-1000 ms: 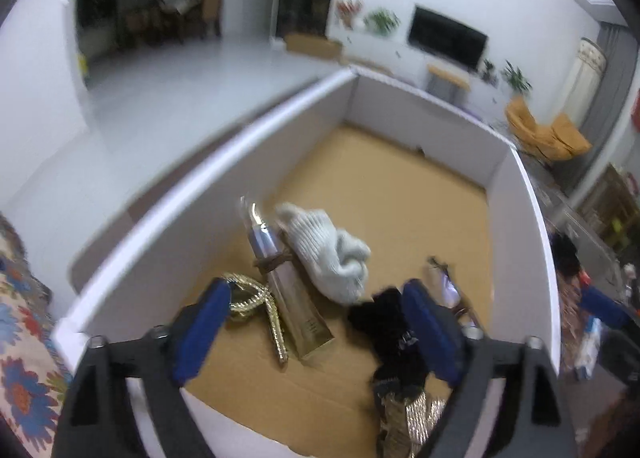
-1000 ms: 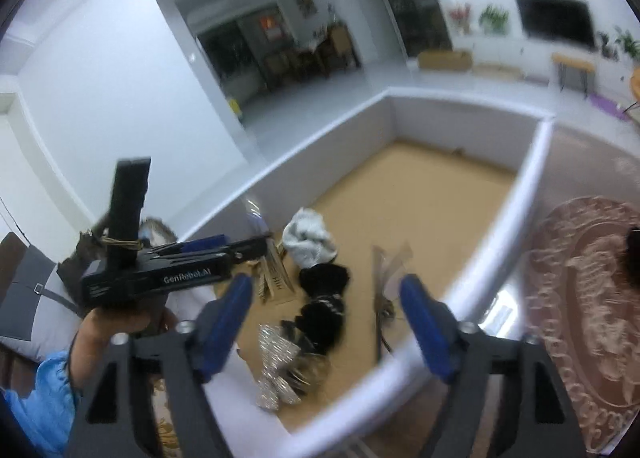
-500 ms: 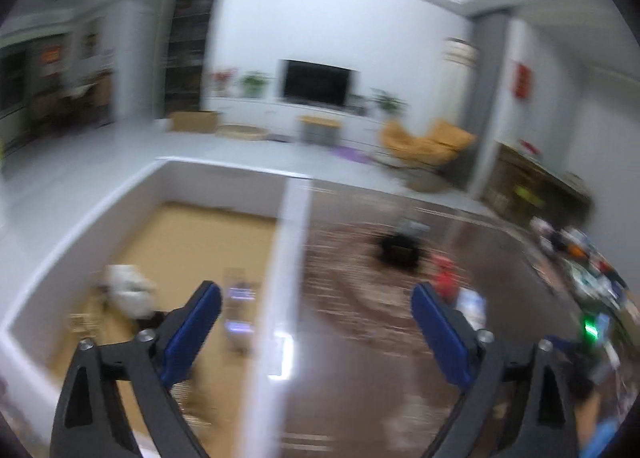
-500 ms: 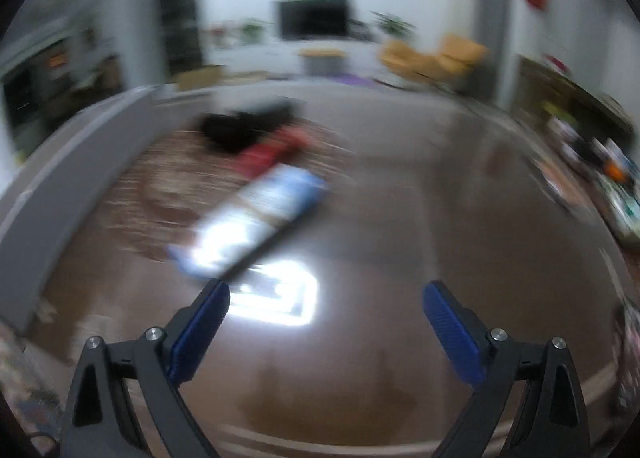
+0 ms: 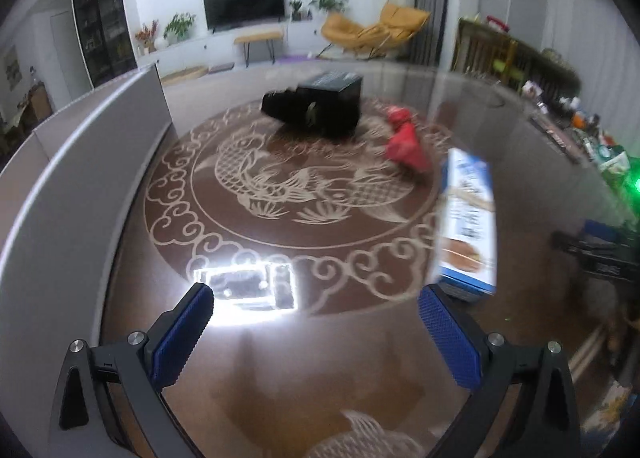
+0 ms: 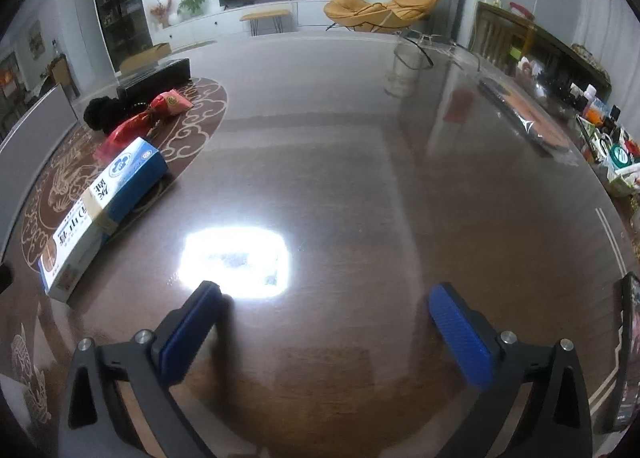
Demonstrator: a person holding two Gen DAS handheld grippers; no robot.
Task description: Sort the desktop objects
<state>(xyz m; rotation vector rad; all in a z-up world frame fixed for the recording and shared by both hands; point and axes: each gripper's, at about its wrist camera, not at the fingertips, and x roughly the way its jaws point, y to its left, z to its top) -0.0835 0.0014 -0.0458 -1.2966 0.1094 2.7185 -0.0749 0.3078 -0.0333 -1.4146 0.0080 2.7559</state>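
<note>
A blue and white carton (image 5: 466,226) lies on the glossy brown table, just beyond my left gripper's right finger. In the right wrist view the same carton (image 6: 108,210) lies far to the left. Behind it are a red packet (image 5: 406,142) (image 6: 148,118), a black box (image 5: 332,98) (image 6: 154,78) and a black fluffy item (image 5: 280,104) (image 6: 98,112). My left gripper (image 5: 314,298) is open and holds nothing. My right gripper (image 6: 325,294) hangs over bare table, its jaws opening with nothing between them.
The white wall of the sorting box (image 5: 80,162) (image 6: 32,138) runs along the left. A round fish-pattern mat (image 5: 280,178) lies under the objects. Eyeglasses (image 6: 420,42) sit at the far side. Small clutter (image 6: 608,138) and a phone (image 6: 630,358) line the right edge.
Both views have swung away from the white box with its socks and trinkets to the brown table on its right. Both pairs of jaws stand wider than before.
</note>
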